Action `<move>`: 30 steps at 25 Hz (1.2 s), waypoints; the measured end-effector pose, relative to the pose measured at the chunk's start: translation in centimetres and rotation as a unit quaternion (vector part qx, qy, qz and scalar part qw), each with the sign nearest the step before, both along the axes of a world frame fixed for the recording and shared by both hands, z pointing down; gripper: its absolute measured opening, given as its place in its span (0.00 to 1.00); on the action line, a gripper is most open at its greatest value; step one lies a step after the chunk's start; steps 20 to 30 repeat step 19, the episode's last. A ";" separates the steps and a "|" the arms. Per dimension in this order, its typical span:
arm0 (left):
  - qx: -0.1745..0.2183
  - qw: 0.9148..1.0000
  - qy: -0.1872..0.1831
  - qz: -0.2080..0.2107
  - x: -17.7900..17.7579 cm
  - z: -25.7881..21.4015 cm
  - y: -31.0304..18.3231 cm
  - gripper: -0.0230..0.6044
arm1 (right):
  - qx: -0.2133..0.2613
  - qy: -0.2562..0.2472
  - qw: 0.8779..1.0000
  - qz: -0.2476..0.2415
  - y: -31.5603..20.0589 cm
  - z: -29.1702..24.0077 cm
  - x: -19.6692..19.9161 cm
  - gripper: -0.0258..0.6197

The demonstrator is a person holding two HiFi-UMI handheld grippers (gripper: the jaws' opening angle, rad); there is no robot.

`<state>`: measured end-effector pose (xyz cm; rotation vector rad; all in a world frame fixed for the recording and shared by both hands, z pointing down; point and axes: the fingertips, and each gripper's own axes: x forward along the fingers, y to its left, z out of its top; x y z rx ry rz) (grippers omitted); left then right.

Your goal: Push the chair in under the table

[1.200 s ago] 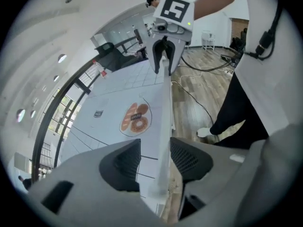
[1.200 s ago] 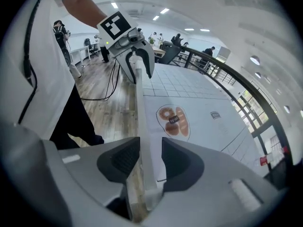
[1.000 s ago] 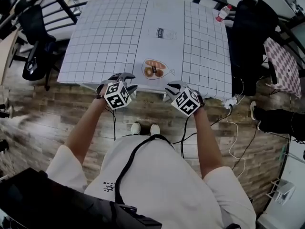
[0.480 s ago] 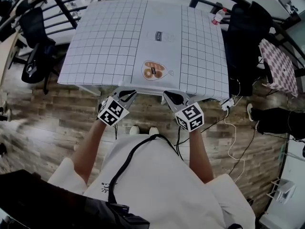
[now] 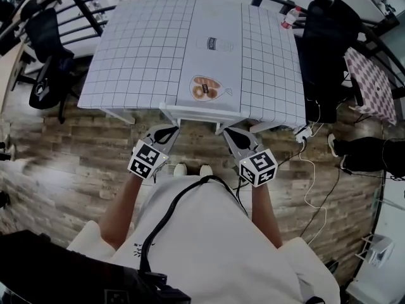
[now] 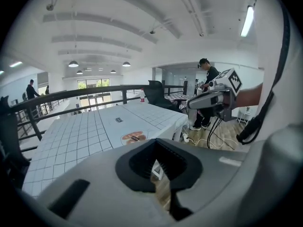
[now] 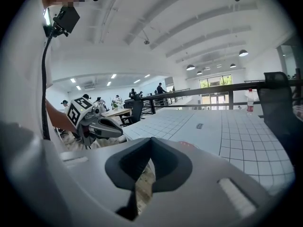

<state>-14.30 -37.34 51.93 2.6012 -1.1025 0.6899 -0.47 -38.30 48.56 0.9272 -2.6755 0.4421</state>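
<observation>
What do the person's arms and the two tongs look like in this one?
The left tongs and right tongs both have light grey bodies with dark inner pads. Each carries a white cube printed with black square markers. The person wears a white short-sleeved shirt, with a black strap looped across the chest.

One worktop [image 5: 145, 56], one bottle [image 5: 292, 16] at far right, and two black chairs: left chair [image 5: 44, 40], right chair [image 5: 329, 49].
</observation>
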 end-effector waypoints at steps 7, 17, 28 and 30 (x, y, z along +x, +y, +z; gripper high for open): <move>-0.015 1.000 -0.006 0.000 -0.7 0.6 0.3 0.05 | 0.002 0.010 1.000 -0.001 0.1 -0.1 0.1 0.05; -0.012 1.000 -0.022 0.004 -0.6 0.9 -0.3 0.05 | 0.001 0.016 1.000 0.001 -0.3 0.1 0.5 0.05; -0.010 1.000 -0.019 -0.001 -0.8 0.9 -0.7 0.05 | 0.002 0.016 1.000 0.003 -0.6 0.1 0.7 0.05; -0.010 1.000 -0.019 -0.001 -0.8 0.9 -0.7 0.05 | 0.002 0.016 1.000 0.003 -0.6 0.1 0.7 0.05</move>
